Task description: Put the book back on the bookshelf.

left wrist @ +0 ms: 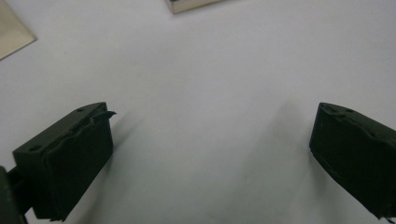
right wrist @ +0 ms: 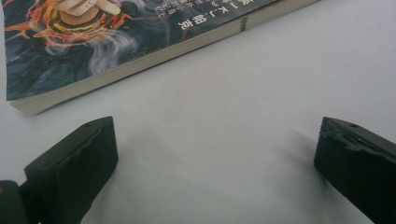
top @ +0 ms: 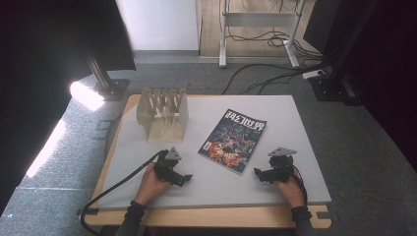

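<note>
Magazine (top: 232, 140) lies flat on the grey surface (top: 295, 118), cover up, right of centre, angled. Wooden slotted rack (top: 163, 114) stands toward the far left, well apart from it. Left claw (top: 181, 179) rests low near the front edge, jaws spread wide, nothing between them. Right claw (top: 259, 175) sits just beside the magazine's near corner, jaws likewise spread and empty. Cable (top: 115, 186) trails off the left.

A magazine (top: 232, 141) with a dark, fiery cover lies flat on the grey table (top: 295, 123). A wooden rack (top: 163, 112) with slots stands near the far left corner. Black cables (top: 275, 73) lie on the floor behind the table.
</note>
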Tool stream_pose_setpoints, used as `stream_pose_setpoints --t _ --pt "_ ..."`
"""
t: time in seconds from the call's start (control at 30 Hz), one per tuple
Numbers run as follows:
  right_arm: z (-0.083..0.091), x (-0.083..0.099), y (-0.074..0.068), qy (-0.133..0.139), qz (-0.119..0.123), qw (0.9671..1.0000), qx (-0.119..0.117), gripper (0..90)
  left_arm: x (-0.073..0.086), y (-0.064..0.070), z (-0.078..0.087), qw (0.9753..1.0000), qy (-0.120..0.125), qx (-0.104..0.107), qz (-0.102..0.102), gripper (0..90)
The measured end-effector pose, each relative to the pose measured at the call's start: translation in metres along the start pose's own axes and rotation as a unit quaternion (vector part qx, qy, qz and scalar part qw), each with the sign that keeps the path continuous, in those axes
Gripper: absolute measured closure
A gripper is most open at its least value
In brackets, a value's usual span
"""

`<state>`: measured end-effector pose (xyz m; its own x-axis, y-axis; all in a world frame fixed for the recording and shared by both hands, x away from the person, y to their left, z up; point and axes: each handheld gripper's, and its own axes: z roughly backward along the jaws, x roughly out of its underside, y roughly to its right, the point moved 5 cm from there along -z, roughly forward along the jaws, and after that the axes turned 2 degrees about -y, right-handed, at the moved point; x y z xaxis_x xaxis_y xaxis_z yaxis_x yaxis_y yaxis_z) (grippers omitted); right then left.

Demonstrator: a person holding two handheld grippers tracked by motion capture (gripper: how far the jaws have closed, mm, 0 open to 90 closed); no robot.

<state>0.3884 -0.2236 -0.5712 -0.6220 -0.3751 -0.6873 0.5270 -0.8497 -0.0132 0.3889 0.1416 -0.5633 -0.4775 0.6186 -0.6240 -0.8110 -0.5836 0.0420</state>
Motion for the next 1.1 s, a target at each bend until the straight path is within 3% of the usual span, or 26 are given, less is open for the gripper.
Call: stream_pose_setpoints --t 0.3,0.77,1.1 --pt "-0.002 -0.010 0.006 0.001 -0.004 0.9999 -0.012 0.8 -0.027 -0.003 -0.008 0.9997 0.019 0.015 -0.003 0.0" --pt "-0.013 -0.038 0.014 0.020 0.006 0.9996 -0.021 0.0 -0.068 -0.008 -0.022 0.9995 0.018 0.022 -0.014 0.0" --pt "-0.030 -0.061 0.036 0.027 0.020 0.9994 -0.003 0.0 -0.090 -0.011 -0.046 0.9993 0.012 0.025 -0.024 0.0"
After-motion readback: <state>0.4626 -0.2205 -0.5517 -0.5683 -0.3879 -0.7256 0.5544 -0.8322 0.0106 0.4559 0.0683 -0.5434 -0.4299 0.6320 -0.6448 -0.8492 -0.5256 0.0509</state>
